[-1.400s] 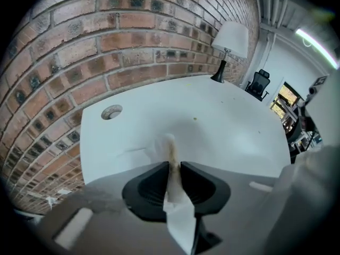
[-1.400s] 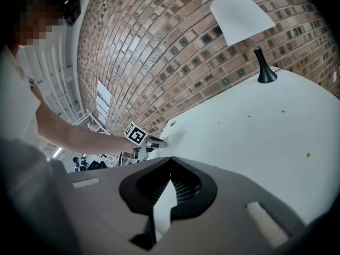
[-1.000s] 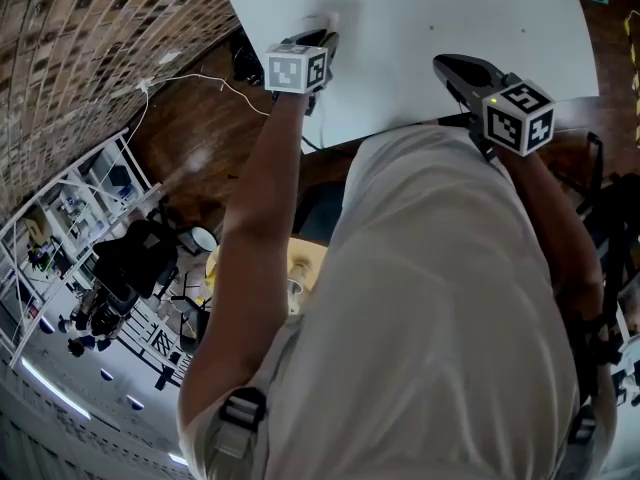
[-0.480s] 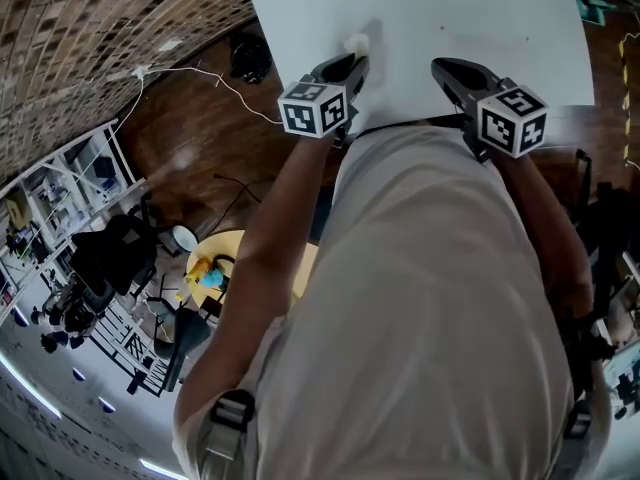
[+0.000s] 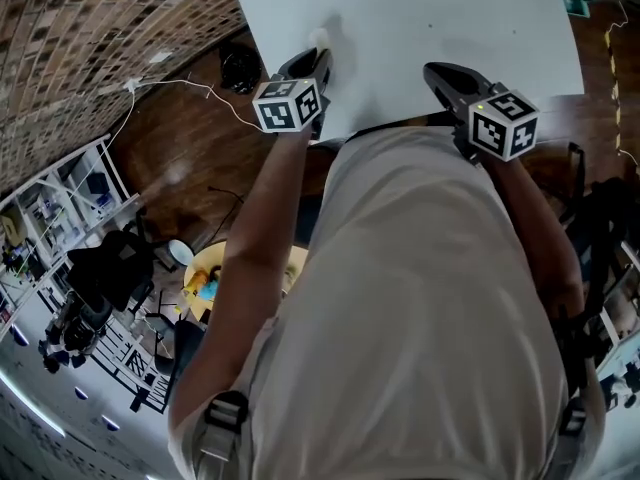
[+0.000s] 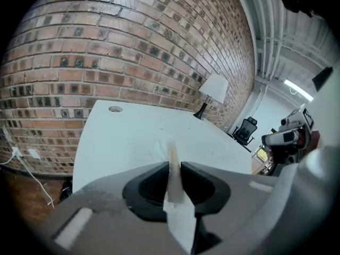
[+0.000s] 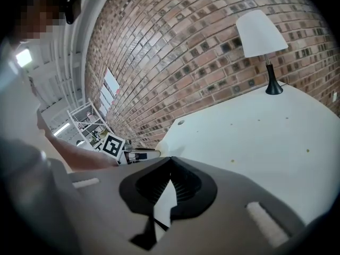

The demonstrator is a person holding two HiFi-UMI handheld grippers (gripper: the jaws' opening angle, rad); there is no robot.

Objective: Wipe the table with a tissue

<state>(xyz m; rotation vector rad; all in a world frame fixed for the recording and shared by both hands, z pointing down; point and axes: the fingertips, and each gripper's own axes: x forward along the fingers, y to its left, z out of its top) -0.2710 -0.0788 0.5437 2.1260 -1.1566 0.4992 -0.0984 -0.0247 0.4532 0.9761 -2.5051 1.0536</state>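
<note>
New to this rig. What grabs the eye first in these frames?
The left gripper pinches a white tissue at the near-left edge of the white table. Beside it, the right gripper hangs shut and empty over the near edge. At the table's far end a white-shaded lamp stands before a brick wall.

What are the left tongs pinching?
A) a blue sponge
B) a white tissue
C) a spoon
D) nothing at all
B: in the left gripper view, the left tongs are closed on a thin white tissue, with the white table beyond them.
</note>
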